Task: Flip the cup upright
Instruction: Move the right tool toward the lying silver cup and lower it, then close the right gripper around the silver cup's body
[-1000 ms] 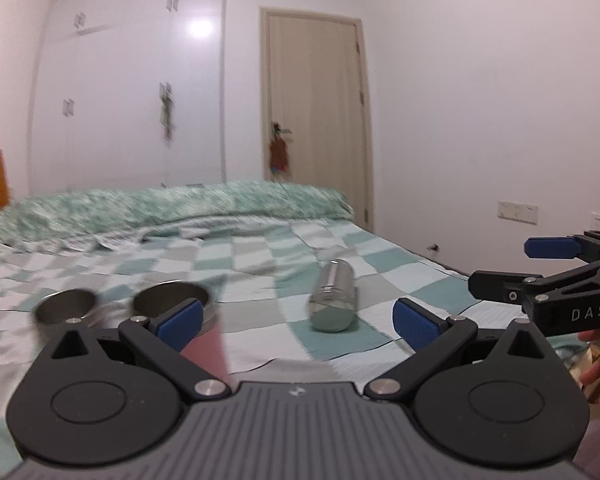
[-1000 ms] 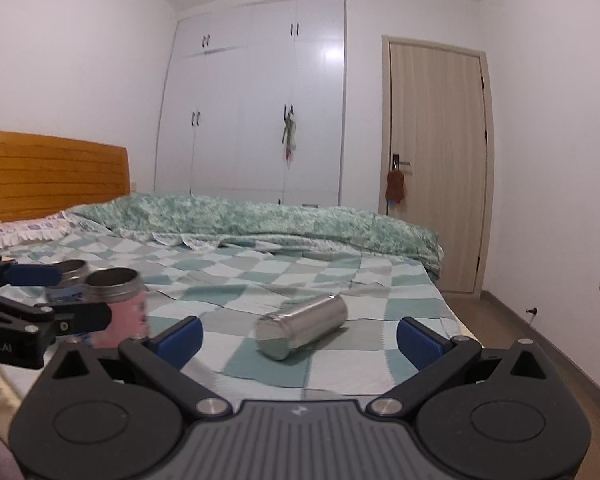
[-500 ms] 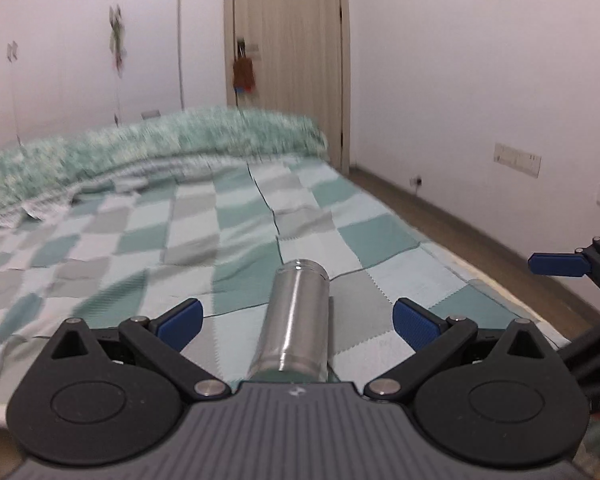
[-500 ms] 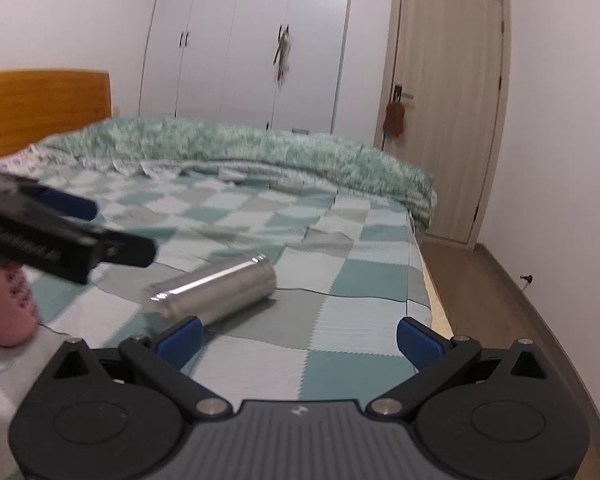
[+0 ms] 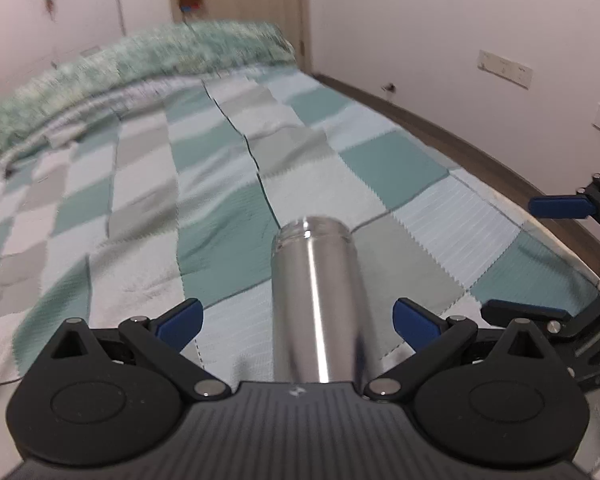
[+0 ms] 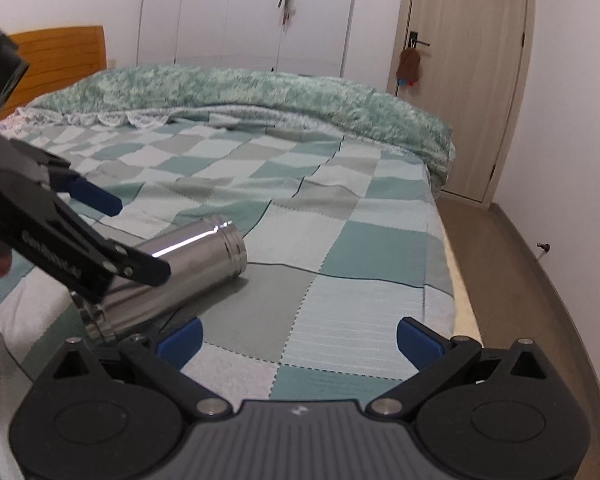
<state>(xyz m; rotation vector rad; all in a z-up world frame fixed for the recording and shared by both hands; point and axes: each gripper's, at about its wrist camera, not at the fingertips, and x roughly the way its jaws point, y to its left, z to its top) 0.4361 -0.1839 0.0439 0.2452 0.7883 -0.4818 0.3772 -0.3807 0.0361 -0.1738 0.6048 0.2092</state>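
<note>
A shiny steel cup (image 5: 318,300) lies on its side on the checked bedspread (image 5: 220,160), its open threaded end pointing away from me in the left wrist view. My left gripper (image 5: 296,318) is open, its blue pads either side of the cup without touching it. In the right wrist view the cup (image 6: 172,272) lies at the left, with the left gripper (image 6: 112,236) straddling its near half. My right gripper (image 6: 298,340) is open and empty, to the right of the cup above the bedspread (image 6: 340,280).
A rumpled green quilt (image 6: 260,96) lies across the far end of the bed. The bed's right edge (image 6: 456,292) drops to a wood floor (image 6: 520,280). A door (image 6: 468,80) and white wardrobes (image 6: 240,12) stand behind.
My left gripper has moved forward and lower, so the cup now lies between its open fingers. My right gripper has come closer to the bed and slightly right.
</note>
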